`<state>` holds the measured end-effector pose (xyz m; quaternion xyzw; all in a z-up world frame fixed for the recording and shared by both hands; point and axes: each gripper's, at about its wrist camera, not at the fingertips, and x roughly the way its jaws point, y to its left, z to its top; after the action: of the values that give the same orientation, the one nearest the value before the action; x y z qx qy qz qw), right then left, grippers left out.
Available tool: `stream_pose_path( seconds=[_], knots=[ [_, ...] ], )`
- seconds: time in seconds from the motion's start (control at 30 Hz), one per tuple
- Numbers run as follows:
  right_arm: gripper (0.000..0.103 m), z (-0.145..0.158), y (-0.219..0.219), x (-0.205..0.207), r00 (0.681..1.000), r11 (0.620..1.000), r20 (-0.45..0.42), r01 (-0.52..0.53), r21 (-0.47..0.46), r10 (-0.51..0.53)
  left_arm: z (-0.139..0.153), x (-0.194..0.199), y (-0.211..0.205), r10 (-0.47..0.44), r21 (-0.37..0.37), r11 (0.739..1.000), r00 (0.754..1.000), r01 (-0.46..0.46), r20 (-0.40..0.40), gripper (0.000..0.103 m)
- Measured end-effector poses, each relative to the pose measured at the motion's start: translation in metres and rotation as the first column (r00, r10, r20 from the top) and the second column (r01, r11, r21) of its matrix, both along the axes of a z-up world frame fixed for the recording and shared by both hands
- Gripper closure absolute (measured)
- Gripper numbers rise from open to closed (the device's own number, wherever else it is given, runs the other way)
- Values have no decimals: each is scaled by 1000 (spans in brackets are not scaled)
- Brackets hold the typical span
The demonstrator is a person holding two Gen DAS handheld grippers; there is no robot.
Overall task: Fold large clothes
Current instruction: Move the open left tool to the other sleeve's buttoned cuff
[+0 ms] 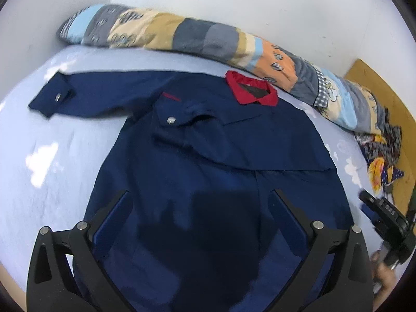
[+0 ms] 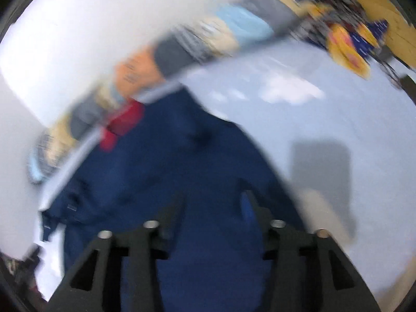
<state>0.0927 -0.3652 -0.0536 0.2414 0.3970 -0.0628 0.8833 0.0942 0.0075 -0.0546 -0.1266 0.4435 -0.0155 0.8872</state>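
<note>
A navy work jacket (image 1: 197,156) with a red collar (image 1: 251,91) lies flat on a pale blue bed sheet (image 1: 65,143). Its left sleeve (image 1: 85,96) stretches out to the left; the right side looks folded in over the body. My left gripper (image 1: 200,195) is open above the jacket's lower part, holding nothing. My right gripper (image 1: 366,200) shows at the right edge of the left wrist view. In the blurred right wrist view, the right gripper (image 2: 215,197) is open above the jacket (image 2: 161,171), near its right edge, with the red collar (image 2: 122,124) beyond.
A rolled patchwork quilt (image 1: 208,36) lies along the far side of the bed against a white wall (image 1: 234,0). A heap of patterned clothes (image 1: 382,153) sits at the right by a wooden floor (image 1: 384,96).
</note>
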Motion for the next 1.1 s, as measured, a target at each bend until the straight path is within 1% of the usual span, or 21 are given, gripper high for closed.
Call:
stream_pose_path(
  seconds=[0.07, 0.13, 0.2, 0.23, 0.3, 0.33, 0.37, 0.4, 0.47, 0.53, 0.57, 0.6, 0.67, 0.73, 0.8, 0.83, 0.87, 0.97, 1.0, 1.03, 1.1],
  knots=[
    [53, -3, 41, 22, 993, 993, -5, -119, 10, 119, 3, -4, 16, 42, -12, 999, 999, -42, -2, 0],
    [55, -4, 68, 30, 980, 979, 2, -201, 20, 201, 8, -4, 42, 102, -6, 995, 995, -102, 3, 0],
    [55, 0, 87, 31, 961, 961, 17, -275, 1, 275, 12, 0, 80, 182, 42, 982, 983, -182, 10, 0],
    [55, 5, 95, 31, 952, 952, 21, -303, -32, 304, 14, 2, 106, 235, 76, 969, 972, -236, 24, 0],
    [54, 13, 102, 22, 939, 937, 39, -337, -90, 341, 13, 9, 145, 284, 120, 951, 958, -287, 41, 0],
    [54, 17, 101, 19, 934, 932, 48, -347, -104, 354, 11, 16, 169, 305, 172, 936, 951, -308, 41, 0],
    [54, 21, 101, 16, 934, 932, 55, -346, -112, 353, 9, 22, 190, 329, 234, 914, 943, -332, 53, 0],
    [53, 22, 102, 16, 936, 934, 59, -341, -108, 348, 6, 28, 207, 349, 287, 891, 935, -352, 64, 0],
    [53, 26, 99, 16, 933, 935, 70, -347, -77, 352, -3, 41, 238, 372, 390, 844, 926, -369, 71, 0],
    [53, 26, 92, 15, 935, 937, 63, -346, -53, 349, -17, 53, 259, 366, 484, 800, 928, -354, 73, 6],
    [53, 26, 90, 16, 935, 937, 64, -348, -33, 350, -25, 59, 262, 332, 535, 782, 940, -320, 78, 11],
    [52, 25, 89, 17, 934, 936, 61, -352, -17, 352, -34, 63, 261, 291, 589, 759, 954, -278, 75, 11],
    [53, 22, 88, 20, 935, 936, 46, -352, -2, 352, -60, 73, 260, 207, 710, 680, 977, -181, 51, 11],
    [53, 17, 87, 23, 932, 932, 31, -361, 24, 360, -79, 79, 265, 156, 738, 665, 988, -116, 14, 12],
    [53, 13, 88, 25, 933, 933, 16, -359, 35, 358, -89, 87, 270, 140, 736, 670, 990, -93, -2, 12],
    [52, 10, 87, 26, 933, 932, 9, -360, 48, 360, -94, 91, 272, 131, 742, 664, 991, -91, 4, 12],
    [53, 8, 86, 27, 931, 929, 3, -365, 58, 366, -98, 95, 274, 127, 755, 650, 992, -91, 10, 12],
    [53, 4, 85, 29, 933, 933, -16, -357, 52, 358, -109, 112, 281, 114, 778, 624, 994, -74, 3, 13],
    [53, 2, 85, 30, 933, 932, -21, -357, 57, 359, -106, 115, 283, 108, 786, 614, 994, -70, 4, 18],
    [53, 1, 85, 31, 935, 934, -25, -353, 57, 355, -105, 120, 286, 101, 796, 602, 995, -57, -5, 20],
    [53, -1, 83, 31, 939, 939, -30, -341, 54, 343, -105, 132, 292, 77, 806, 592, 996, -12, -42, 25]
  ],
)
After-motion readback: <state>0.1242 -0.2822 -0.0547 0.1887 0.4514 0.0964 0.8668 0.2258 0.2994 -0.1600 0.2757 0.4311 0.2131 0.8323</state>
